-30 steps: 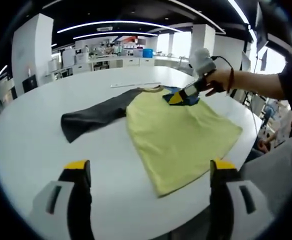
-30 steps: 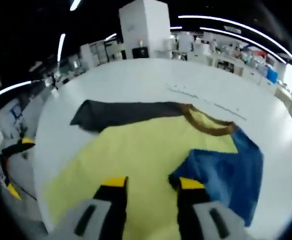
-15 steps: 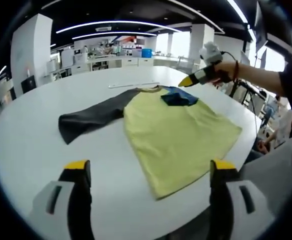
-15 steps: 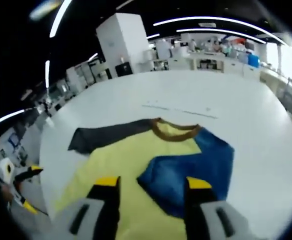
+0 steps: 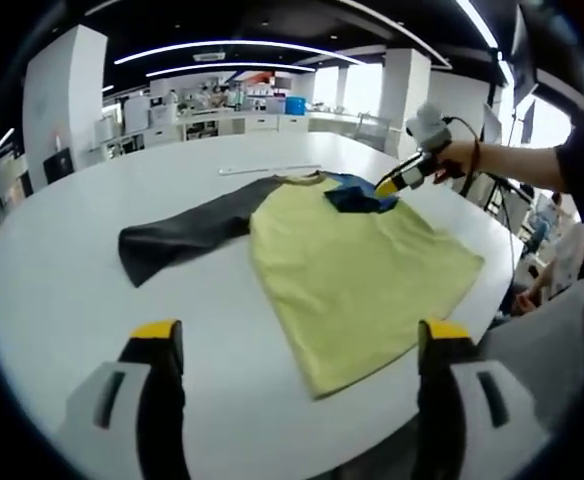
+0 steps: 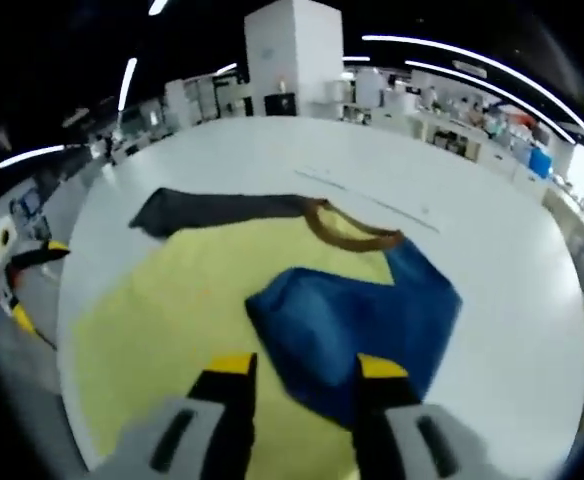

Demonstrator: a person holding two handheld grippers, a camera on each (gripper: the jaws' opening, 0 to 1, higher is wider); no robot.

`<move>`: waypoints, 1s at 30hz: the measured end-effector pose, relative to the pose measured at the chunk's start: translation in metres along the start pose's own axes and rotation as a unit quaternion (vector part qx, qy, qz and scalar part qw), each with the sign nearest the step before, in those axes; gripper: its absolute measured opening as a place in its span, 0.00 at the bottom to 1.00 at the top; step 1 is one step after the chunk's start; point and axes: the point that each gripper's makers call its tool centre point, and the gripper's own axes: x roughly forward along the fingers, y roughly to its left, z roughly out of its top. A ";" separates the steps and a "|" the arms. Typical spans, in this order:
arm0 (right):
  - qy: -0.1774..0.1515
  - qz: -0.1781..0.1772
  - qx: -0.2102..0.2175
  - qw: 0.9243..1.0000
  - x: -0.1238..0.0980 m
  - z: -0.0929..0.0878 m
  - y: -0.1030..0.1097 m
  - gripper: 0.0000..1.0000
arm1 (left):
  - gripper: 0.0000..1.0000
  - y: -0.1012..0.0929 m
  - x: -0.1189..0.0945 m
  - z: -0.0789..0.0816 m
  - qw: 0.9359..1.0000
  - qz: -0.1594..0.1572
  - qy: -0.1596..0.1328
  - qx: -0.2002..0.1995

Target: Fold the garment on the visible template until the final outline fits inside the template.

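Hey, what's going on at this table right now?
A person with a gripper in each hand is folding a yellow shirt spread on a round white table. Its blue sleeve is folded over the chest, with the right gripper poised open above it. The dark grey sleeve still lies stretched out flat. The left gripper hangs open near the table edge, holding nothing.

Shirt (image 5: 357,265) lies flat on the round table (image 5: 62,270) — one sleeve (image 6: 357,320) folded onto its body, other sleeve (image 5: 177,235) stretched out sideways on the table.
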 end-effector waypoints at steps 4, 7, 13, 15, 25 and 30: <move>0.004 -0.011 -0.010 1.000 0.004 -0.006 -0.006 0.23 | 0.94 0.002 -0.002 0.000 1.000 0.003 0.002 -0.002; 0.002 -0.014 -0.034 0.999 0.003 -0.007 -0.006 0.16 | 0.94 0.004 -0.002 0.000 1.000 0.004 -0.002 -0.010; 0.011 -0.018 -0.042 0.999 0.011 -0.012 -0.013 0.12 | 0.93 0.002 -0.003 0.001 1.000 0.005 -0.003 -0.012; 0.016 -0.020 -0.046 0.999 0.014 -0.014 -0.016 0.09 | 0.93 0.003 -0.003 0.001 1.000 0.005 -0.003 -0.012; 0.008 -0.009 -0.075 0.997 -0.001 -0.006 -0.011 0.00 | 0.92 0.006 -0.006 0.001 1.000 0.010 -0.006 -0.014; 0.004 0.001 -0.080 0.997 -0.023 0.002 0.004 0.00 | 0.92 0.006 -0.005 0.000 1.000 0.009 -0.005 -0.013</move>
